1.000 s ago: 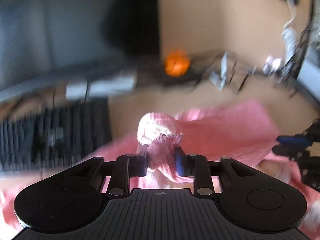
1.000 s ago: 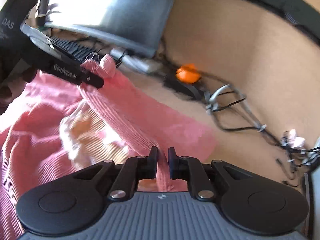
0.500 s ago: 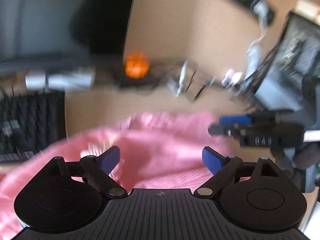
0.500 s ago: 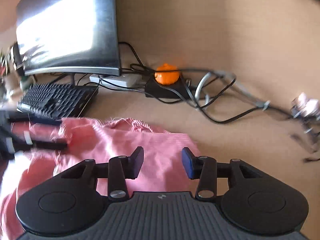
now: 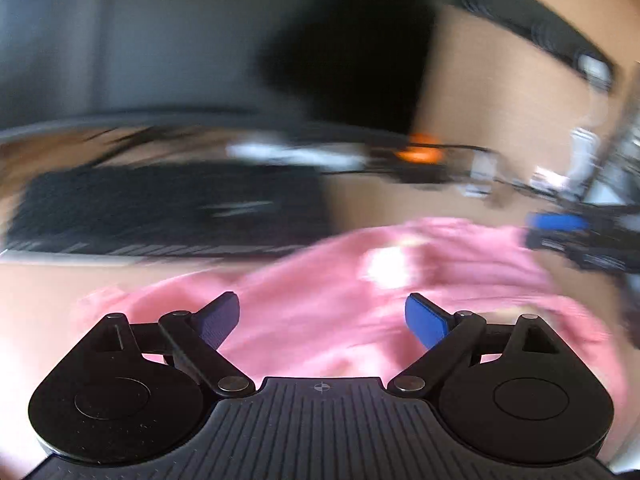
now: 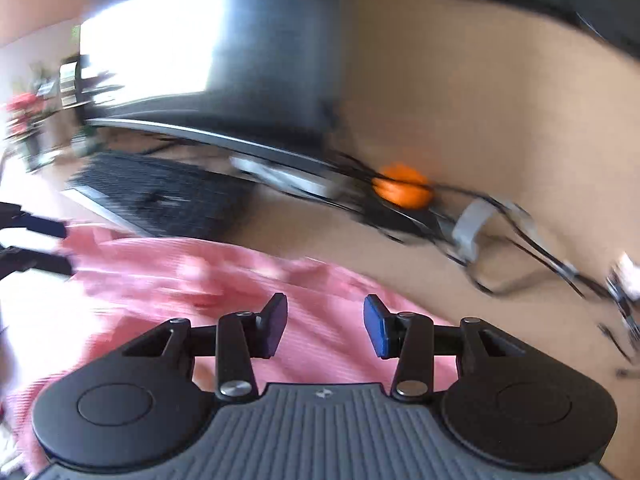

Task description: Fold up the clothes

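A pink ribbed garment (image 5: 320,276) lies rumpled on the tan desk, blurred by motion. My left gripper (image 5: 322,304) hangs above it, jaws wide open and nothing between the blue pads. In the right wrist view the same garment (image 6: 180,276) spreads left and below my right gripper (image 6: 325,304), whose jaws are opening; no cloth is caught between them. The right gripper's blue-tipped fingers (image 5: 560,228) show at the garment's right edge in the left wrist view. The left gripper's dark fingers (image 6: 36,240) show at the garment's left edge.
A black keyboard (image 6: 160,196) and a monitor (image 6: 208,48) stand behind the garment. An orange round object (image 6: 404,188) sits among tangled cables (image 6: 500,248) on the tan desk (image 6: 480,120) to the right. The keyboard (image 5: 160,208) is also in the left wrist view.
Both grippers let go of the pink cloth and opened. The garment dropped flat on the desk. The left gripper swung sideways and up; the right one rose a little.
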Demonstrator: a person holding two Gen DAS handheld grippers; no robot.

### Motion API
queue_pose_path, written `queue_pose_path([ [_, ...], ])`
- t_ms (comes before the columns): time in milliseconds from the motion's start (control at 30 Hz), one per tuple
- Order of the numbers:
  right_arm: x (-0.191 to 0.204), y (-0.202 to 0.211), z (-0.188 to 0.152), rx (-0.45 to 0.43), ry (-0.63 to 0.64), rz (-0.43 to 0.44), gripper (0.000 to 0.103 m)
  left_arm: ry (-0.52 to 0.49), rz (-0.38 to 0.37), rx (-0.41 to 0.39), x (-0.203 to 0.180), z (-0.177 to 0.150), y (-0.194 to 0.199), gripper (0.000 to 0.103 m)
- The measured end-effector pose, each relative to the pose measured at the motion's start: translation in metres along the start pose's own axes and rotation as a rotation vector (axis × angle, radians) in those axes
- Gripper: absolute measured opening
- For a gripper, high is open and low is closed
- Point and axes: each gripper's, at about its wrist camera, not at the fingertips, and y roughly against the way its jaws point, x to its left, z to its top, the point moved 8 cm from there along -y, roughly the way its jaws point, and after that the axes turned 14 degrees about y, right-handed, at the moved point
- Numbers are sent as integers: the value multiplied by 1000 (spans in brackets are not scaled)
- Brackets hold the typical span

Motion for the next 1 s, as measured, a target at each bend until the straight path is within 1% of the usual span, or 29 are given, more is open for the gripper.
queue_pose_path([
  [33, 18, -1, 9, -12, 34, 36, 50, 49, 55, -4, 26, 4, 2, 91],
  [67, 38, -4, 18, -21, 70, 68, 56, 99, 111, -7, 52, 8, 3, 90],
  [133, 77, -23, 30, -19, 132, 118, 56, 181, 163, -5, 88, 15, 4, 89],
  [167, 94, -34, 36, -11, 144, 143, 56, 232, 177, 1, 104, 18, 0, 89],
  [267, 137, -71, 49, 26, 151, 199, 56, 316, 182, 5, 125, 23, -15, 90],
  [367, 167, -103, 62, 31, 194, 187, 56, 329, 193, 14, 126, 24, -37, 90],
  [467, 183, -123, 76, 0, 268, 158, 56, 298, 198, 38, 124, 21, -53, 89],
  [533, 189, -135, 83, -12, 314, 155, 56, 278, 195, 53, 121, 17, -65, 87],
  [567, 190, -143, 83, -2, 323, 161, 56, 276, 192, 57, 122, 16, -68, 86],
  [667, 189, -166, 77, 42, 309, 200, 56, 265, 185, 59, 124, 15, -75, 79],
  [700, 188, -169, 75, 47, 290, 220, 54, 257, 187, 52, 124, 16, -75, 75],
  [733, 187, -169, 74, 42, 269, 238, 50, 248, 189, 46, 124, 17, -76, 68],
  [767, 186, -169, 74, 39, 254, 254, 38, 240, 190, 39, 124, 17, -77, 64],
  [800, 187, -169, 75, 39, 253, 262, 23, 235, 182, 44, 122, 18, -78, 58],
  [833, 190, -168, 76, 39, 258, 263, 15, 230, 174, 49, 120, 19, -79, 47],
  [867, 192, -167, 77, 40, 263, 265, 6, 226, 165, 54, 118, 19, -79, 40],
  [900, 194, -165, 77, 38, 264, 266, 5, 223, 148, 58, 114, 19, -78, 30],
  [1000, 188, -156, 80, 16, 230, 266, 2, 195, 102, 30, 95, 23, -66, 24],
])
